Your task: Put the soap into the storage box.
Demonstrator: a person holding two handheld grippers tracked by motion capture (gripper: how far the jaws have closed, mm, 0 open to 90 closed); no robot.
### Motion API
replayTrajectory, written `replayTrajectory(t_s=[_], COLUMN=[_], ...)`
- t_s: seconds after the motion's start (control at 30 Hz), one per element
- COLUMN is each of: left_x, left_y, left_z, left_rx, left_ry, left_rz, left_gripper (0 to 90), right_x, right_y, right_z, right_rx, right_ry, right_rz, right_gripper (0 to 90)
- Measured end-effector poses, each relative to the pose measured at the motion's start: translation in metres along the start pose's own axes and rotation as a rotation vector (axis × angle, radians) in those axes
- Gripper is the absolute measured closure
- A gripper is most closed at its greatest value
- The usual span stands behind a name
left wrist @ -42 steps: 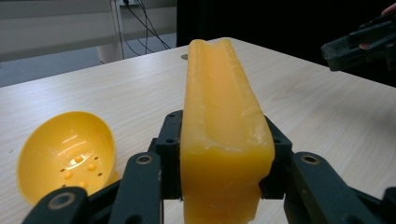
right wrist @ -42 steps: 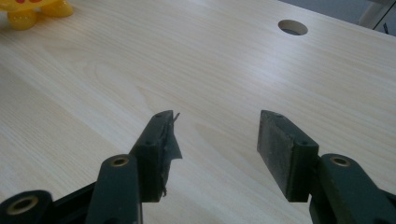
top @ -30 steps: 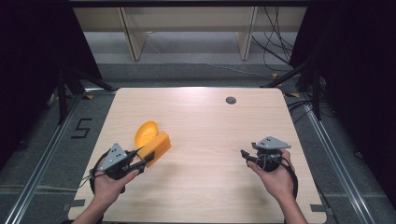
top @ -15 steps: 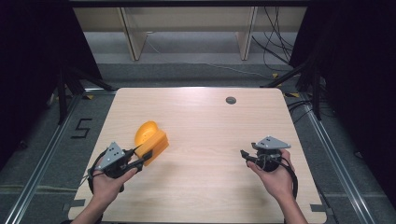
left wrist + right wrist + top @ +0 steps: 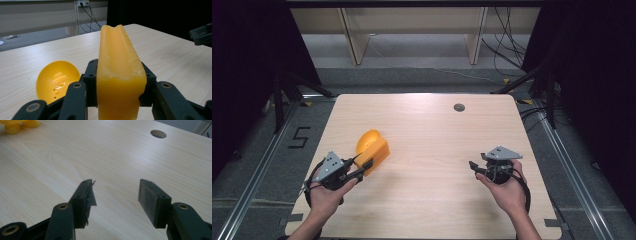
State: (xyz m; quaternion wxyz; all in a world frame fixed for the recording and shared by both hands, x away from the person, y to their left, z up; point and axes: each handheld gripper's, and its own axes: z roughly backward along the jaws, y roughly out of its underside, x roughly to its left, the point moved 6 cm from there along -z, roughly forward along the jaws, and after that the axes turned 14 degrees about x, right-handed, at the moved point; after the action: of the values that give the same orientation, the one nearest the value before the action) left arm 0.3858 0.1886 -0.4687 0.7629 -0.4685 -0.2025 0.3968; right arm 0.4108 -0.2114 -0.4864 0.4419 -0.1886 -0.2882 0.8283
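Note:
An orange-yellow block [image 5: 376,149] lies low over the left side of the wooden table [image 5: 432,145], and my left gripper [image 5: 364,166] is shut on its near end. In the left gripper view the block [image 5: 116,55] stands tall between the two black jaws of my left gripper [image 5: 118,82], which press on its sides. A yellow bowl [image 5: 367,136] sits right behind the block, its hollow [image 5: 56,80] facing my left gripper. At the right side of the table my right gripper [image 5: 473,168] points left. Its jaws are open with nothing between them [image 5: 115,188].
A round cable hole [image 5: 459,107] is set near the table's far edge [image 5: 158,134]. Beyond the table are a grey floor, shelf legs [image 5: 354,42] and loose cables [image 5: 507,45]. Dark stands flank both sides. The right gripper [image 5: 201,33] shows far off in the left gripper view.

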Motion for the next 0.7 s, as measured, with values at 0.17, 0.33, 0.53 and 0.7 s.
replayTrajectory(t_s=[0.17, 0.33, 0.53, 0.7], left_x=[0.001, 0.004, 0.008, 0.012], left_y=[-0.001, -0.002, -0.004, -0.005], left_z=[0.0, 0.0, 0.0, 0.0], left_rx=[-0.003, -0.006, -0.008, -0.016], left_ry=[-0.015, -0.038, -0.062, -0.074], left_rz=[0.0, 0.011, 0.025, 0.048], left_gripper=[60.2, 60.2, 60.3, 60.2], right_x=[0.0, 0.0, 0.002, 0.001], right_y=[0.0, 0.0, 0.0, 0.0], right_z=[-0.001, 0.0, -0.001, 0.0], right_rx=[0.001, -0.002, 0.002, -0.001], right_ry=[-0.001, 0.0, -0.008, -0.003], right_rz=[0.0, 0.001, 0.001, 0.0], right_gripper=[45.9, 45.9, 45.9, 45.9])
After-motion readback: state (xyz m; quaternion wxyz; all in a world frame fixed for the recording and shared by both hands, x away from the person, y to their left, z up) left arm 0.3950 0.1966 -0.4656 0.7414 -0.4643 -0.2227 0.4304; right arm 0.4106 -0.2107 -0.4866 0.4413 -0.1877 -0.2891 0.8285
